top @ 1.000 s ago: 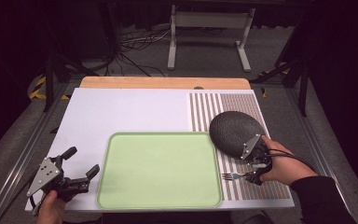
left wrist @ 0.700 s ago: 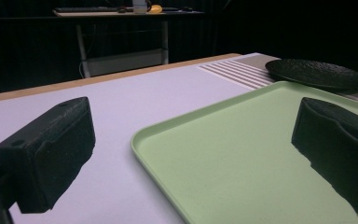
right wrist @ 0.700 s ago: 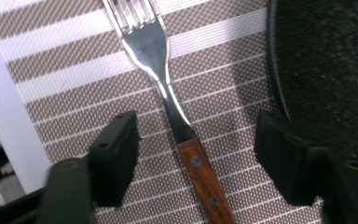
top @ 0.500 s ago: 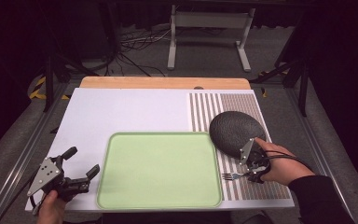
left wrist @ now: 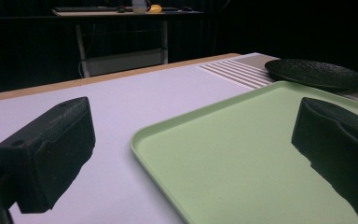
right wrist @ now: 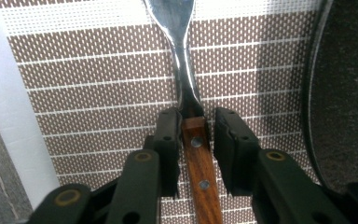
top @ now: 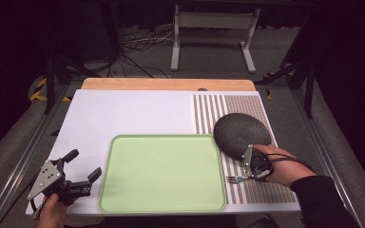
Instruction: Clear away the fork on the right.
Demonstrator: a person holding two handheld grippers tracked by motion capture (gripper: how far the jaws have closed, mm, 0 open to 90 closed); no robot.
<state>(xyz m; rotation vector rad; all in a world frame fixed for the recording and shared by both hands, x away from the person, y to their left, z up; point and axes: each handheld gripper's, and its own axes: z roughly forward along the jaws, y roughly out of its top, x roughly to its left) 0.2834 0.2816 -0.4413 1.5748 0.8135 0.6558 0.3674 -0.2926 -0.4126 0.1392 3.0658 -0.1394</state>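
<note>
Right gripper (right wrist: 196, 140) is low over the striped mat (top: 252, 183), its 2 fingers (right wrist: 168, 144) straddling the fork (right wrist: 193, 135) at the joint of wooden handle and metal neck. The fingers have just been closing with the fork between them. There's a thin gap on each side of the handle in the right gripper view, so no pad contact is visible; whether it's gripped can't be told. The fork lies flat on the mat, its metal end running out ahead of the fingers. In the high view the tines point toward the tray (top: 161, 173). The dark plate (top: 240, 133) sits just beside the right fingers, and its rim edges the right gripper view.

Left gripper (top: 83, 168) is wide open with nothing between its fingers, at the desk (top: 133, 114) corner just beside the tray. The tray edge is ahead between its fingers in the left gripper view.
</note>
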